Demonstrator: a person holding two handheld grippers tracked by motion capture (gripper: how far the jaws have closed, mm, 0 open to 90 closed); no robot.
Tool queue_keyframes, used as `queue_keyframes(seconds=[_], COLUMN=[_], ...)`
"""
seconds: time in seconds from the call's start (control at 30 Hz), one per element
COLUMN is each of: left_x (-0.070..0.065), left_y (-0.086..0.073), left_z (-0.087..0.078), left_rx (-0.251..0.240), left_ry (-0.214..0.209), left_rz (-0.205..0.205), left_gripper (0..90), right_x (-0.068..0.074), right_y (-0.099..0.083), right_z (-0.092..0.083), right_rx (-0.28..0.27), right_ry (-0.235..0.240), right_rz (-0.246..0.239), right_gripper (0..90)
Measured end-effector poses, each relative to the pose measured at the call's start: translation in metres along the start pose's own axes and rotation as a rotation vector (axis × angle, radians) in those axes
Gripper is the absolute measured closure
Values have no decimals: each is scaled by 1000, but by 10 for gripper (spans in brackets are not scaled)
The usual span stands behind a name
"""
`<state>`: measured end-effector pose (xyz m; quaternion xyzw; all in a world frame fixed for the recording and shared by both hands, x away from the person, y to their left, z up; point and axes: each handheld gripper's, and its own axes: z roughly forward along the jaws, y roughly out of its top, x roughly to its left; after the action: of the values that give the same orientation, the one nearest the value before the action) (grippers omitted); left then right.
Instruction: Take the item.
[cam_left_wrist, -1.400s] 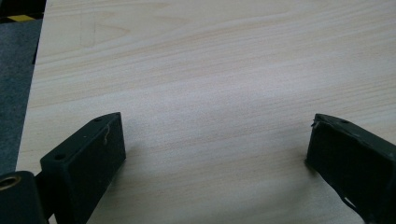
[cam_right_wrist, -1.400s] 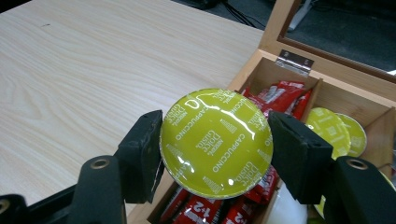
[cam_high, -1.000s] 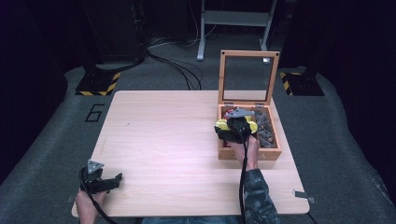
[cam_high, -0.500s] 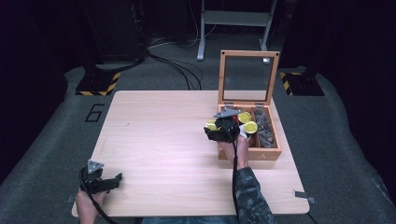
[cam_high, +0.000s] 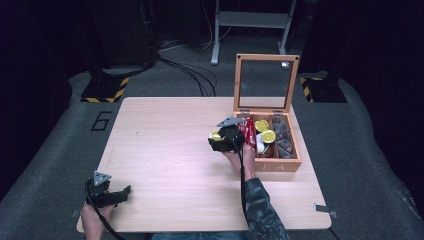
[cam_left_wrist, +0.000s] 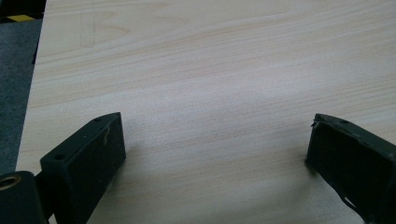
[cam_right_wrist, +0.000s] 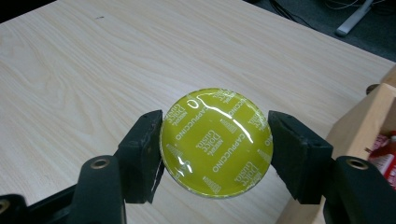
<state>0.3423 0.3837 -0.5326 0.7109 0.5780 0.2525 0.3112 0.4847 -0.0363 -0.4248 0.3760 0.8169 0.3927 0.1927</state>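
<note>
**High view: yellow capsule carried out of the box and over the table**

High view has the right gripper further to the left than a second ago: then it sat right over the wooden box, half a second ago it was at the box's left edge, and now it hangs above bare tabletop just beside that edge. Its jaws are clamped on a round yellow coffee capsule, one pad pressed against each side of the shiny printed lid, which the right gripper view shows face on with the table beneath it. Two more yellow capsules lie in the box, next to a red packet and a row of dark brown pieces in the right-hand compartment.

Over by the near left corner the left gripper has not shifted; it lies low over the wood with its jaws spread wide apart and nothing between them, as the left gripper view makes plain.

Pale wood with a light grain makes up the table. Behind the box its glass lid stands upright. Grey floor surrounds the table, with black-and-yellow striped bases and cables at the dark far end
</note>
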Motion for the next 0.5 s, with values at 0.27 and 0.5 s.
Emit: queue_keyframes(seconds=[0.27, 0.5], left_x=[0, 0], left_y=[0, 0], left_z=[0, 0], left_rx=[4, 2], left_ry=[-1, 0], left_rz=[0, -1], left_gripper=[42, 42], right_x=[9, 16], right_y=[2, 3], right_z=[19, 33], right_rx=[22, 37], right_ry=[22, 37], right_rz=[-21, -17], right_gripper=[375, 375])
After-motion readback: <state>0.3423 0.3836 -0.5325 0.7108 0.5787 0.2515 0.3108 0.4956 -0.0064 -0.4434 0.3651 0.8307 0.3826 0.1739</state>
